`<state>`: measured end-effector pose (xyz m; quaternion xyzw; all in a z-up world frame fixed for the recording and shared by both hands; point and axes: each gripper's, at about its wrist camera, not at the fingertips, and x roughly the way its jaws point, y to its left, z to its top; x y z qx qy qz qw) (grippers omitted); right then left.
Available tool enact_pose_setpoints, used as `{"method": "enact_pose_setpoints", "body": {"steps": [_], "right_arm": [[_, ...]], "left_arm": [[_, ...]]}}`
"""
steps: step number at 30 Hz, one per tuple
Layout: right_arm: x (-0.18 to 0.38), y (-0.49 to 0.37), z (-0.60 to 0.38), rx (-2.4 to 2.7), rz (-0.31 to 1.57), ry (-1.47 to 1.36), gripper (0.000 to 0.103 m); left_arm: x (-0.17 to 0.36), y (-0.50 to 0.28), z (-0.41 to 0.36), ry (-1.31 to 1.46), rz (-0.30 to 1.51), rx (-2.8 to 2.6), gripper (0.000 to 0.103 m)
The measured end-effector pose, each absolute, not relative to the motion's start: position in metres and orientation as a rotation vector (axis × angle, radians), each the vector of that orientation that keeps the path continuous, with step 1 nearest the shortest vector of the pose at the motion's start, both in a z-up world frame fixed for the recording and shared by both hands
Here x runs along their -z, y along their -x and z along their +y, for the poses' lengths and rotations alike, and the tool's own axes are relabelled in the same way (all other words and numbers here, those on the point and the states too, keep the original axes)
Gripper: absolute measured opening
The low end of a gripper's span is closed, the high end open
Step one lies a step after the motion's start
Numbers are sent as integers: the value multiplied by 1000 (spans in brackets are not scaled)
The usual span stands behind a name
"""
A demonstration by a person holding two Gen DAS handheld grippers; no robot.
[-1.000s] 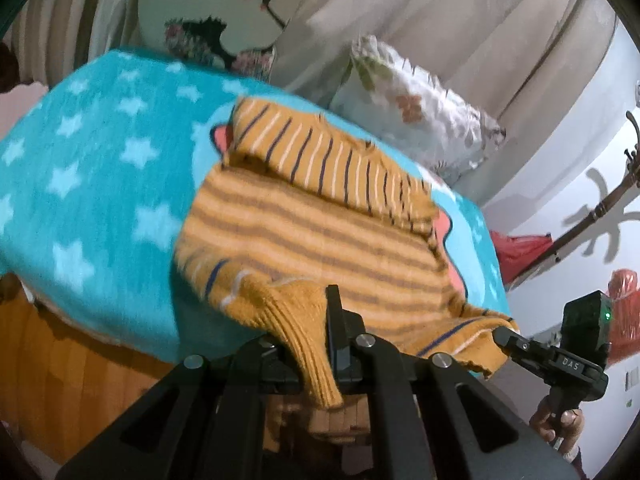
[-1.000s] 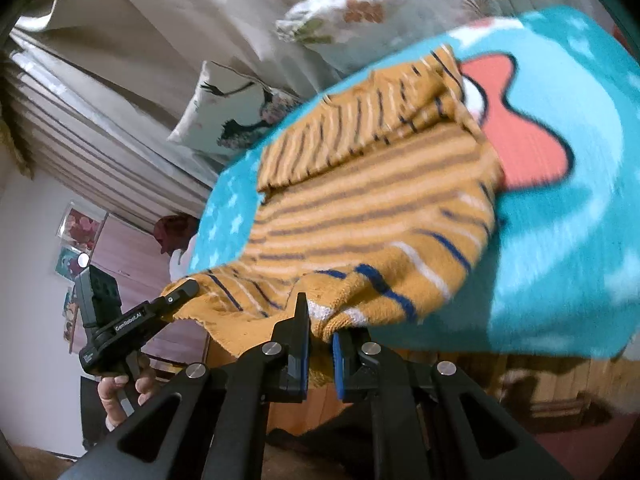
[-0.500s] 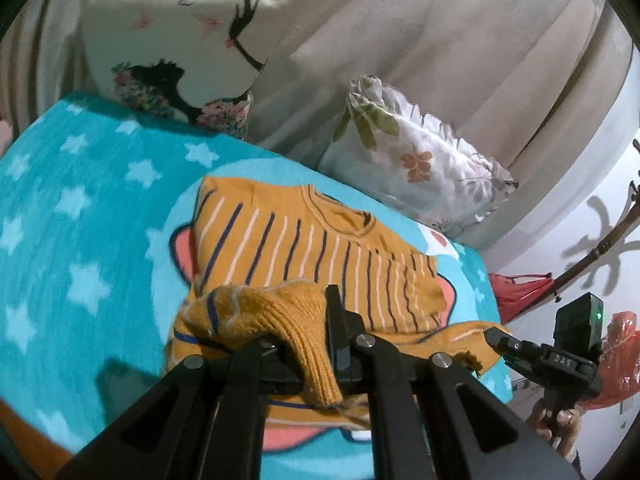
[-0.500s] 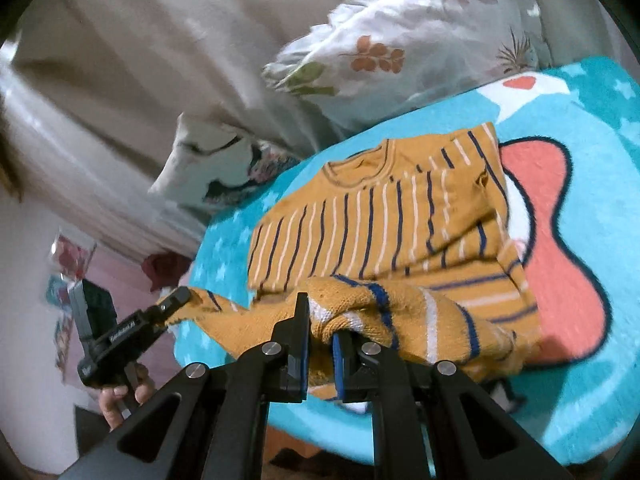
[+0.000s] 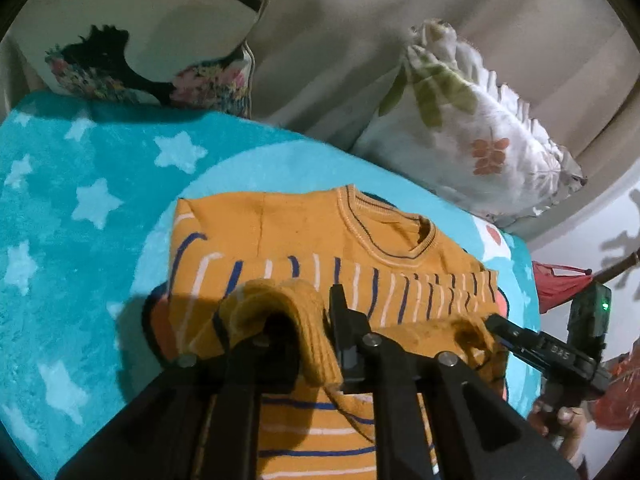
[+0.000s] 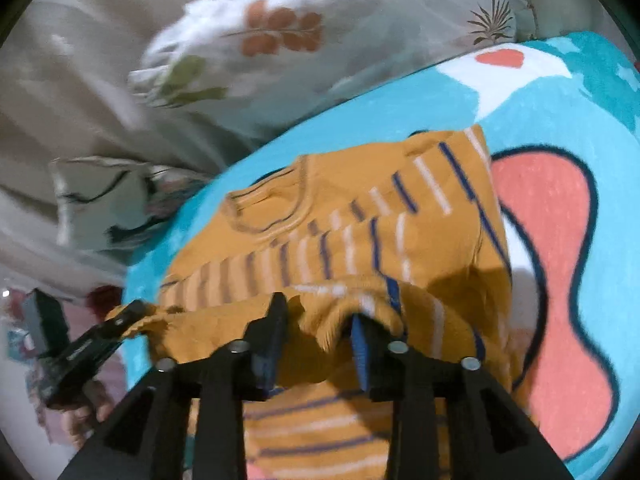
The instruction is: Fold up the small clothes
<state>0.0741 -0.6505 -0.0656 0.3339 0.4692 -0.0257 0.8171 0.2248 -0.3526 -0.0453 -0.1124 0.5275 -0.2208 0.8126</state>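
Note:
An orange striped knit sweater (image 5: 304, 240) lies on a teal star blanket (image 5: 80, 184), neck toward the pillows. Its lower hem is folded up over the chest. My left gripper (image 5: 296, 328) has its jaws parted, with the hem corner (image 5: 280, 304) draped loosely between them. My right gripper (image 6: 316, 320) also has its jaws parted, the other hem corner (image 6: 340, 312) slack between the blue pads. Each gripper shows in the other's view, the right one in the left wrist view (image 5: 520, 340) and the left one in the right wrist view (image 6: 104, 332).
Two pillows stand at the back of the blanket: one with a black bird print (image 5: 152, 32), one white with leaves (image 5: 480, 136). Beige curtain (image 5: 340, 40) hangs behind. A red bag (image 5: 560, 284) is beyond the blanket's right edge.
Both grippers carried the hem forward over the sweater's chest, lowered it, and their jaws have opened from shut on the hem. The sweater now lies folded in half.

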Motion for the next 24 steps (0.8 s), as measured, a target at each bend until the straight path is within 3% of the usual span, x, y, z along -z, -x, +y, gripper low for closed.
{"method": "enact_pose_setpoints", "body": {"steps": [2,4,7,13,24], "right_arm": [[66,-80,-653,101,1002,-688,54],[61,-79,-655,125,975,-680,62],[49,-69,-657,132,936,-678,71],[24,-37,-656,131,880,-654,72],[8,68,-642,104,842,-525,75]], "left_arm": [[38,-222,-354,250,1116,483,27],[24,-214,-353,248,1075,472,49],[0,-201,-342,256,1006,433,67],[-44,-151,-312,296,898,378,78],[-67,-25,-286,266,814,258,81]]}}
